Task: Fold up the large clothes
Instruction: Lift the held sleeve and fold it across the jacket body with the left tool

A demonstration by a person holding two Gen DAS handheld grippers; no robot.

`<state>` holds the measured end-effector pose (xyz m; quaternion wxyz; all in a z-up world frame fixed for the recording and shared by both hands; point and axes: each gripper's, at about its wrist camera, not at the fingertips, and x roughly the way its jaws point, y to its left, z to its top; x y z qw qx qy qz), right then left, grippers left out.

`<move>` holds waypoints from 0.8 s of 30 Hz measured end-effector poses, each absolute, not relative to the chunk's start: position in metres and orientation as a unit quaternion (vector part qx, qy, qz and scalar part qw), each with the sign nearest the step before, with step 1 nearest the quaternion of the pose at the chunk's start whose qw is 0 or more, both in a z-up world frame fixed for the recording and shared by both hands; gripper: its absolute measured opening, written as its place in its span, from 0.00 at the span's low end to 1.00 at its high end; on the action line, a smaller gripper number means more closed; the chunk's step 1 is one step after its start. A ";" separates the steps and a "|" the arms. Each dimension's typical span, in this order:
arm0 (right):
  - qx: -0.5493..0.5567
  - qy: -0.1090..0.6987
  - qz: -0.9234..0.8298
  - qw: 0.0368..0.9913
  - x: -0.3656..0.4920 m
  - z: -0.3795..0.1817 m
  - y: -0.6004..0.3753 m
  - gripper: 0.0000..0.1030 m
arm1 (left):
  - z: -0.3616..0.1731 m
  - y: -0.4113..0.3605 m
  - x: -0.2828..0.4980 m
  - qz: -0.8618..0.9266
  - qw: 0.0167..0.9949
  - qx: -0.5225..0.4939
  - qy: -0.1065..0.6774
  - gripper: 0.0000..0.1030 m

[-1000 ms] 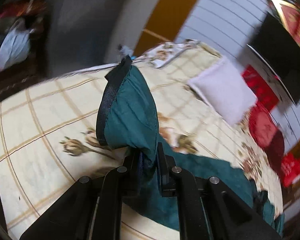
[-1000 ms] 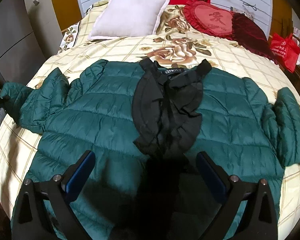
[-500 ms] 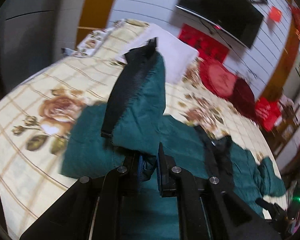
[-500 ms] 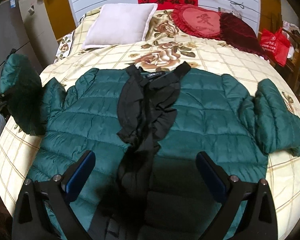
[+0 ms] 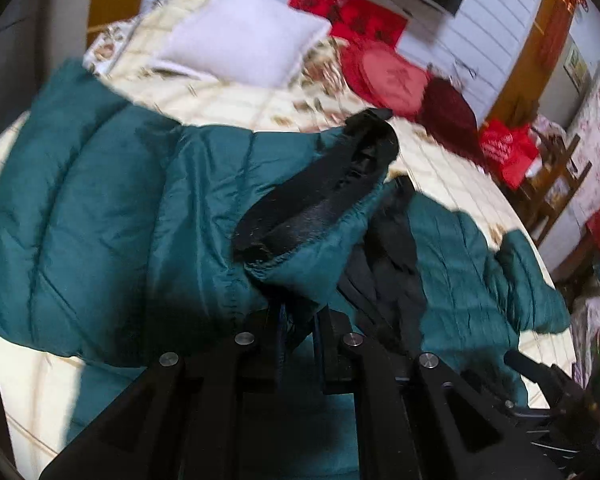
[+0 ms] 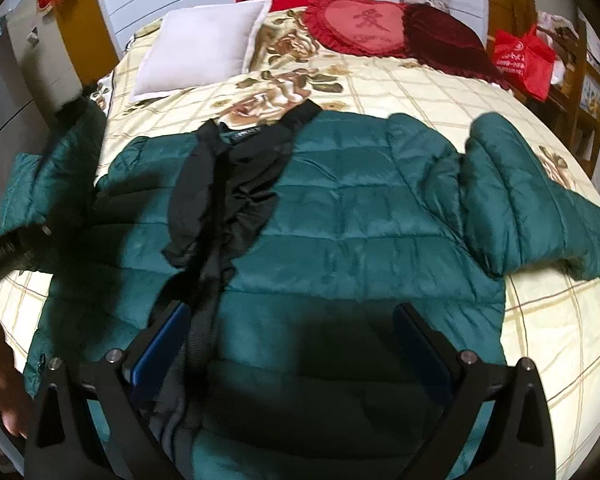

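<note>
Now the green quilted jacket (image 6: 360,216) lies spread on the bed (image 6: 540,320), and its left sleeve (image 5: 100,208), pinched shut at the black-lined cuff (image 5: 320,200) in the left claw (image 5: 300,320), has swung inward over the body since a second ago: sleeve fold underway. The right claw (image 6: 292,344) hovers wide, empty, above the puffy, slick hem.

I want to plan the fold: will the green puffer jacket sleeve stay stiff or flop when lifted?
Probably floppy: the sleeve bends and droops from the shut left gripper. Its quilted padding looks puffy, so likely light and springy. The shiny shell may be slippery.
</note>
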<state>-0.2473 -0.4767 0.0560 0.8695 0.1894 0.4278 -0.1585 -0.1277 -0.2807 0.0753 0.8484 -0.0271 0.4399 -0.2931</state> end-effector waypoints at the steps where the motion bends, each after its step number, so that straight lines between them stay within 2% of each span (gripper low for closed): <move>1: 0.191 0.427 -0.161 0.869 -0.249 0.055 -0.479 0.99 | 0.072 -0.286 -0.130 -0.298 0.844 -0.026 0.445 0.15; 6: 0.202 0.423 -0.174 0.866 -0.255 0.051 -0.493 0.99 | 0.056 -0.311 -0.144 -0.337 0.822 -0.010 0.459 0.16; 8: 0.207 0.422 -0.180 0.864 -0.257 0.050 -0.498 0.99 | 0.054 -0.316 -0.150 -0.356 0.814 -0.009 0.458 0.20; 10: 0.209 0.421 -0.183 0.863 -0.260 0.049 -0.502 0.99 | 0.056 -0.315 -0.153 -0.381 0.804 -0.011 0.457 0.32; 15: 0.223 0.414 -0.195 0.861 -0.266 0.051 -0.514 0.99 | 0.078 -0.300 -0.158 -0.442 0.771 -0.036 0.457 0.40; 24: 0.254 0.393 -0.144 0.872 -0.238 0.066 -0.502 0.99 | 0.127 -0.222 -0.159 -0.371 0.841 -0.031 0.393 0.42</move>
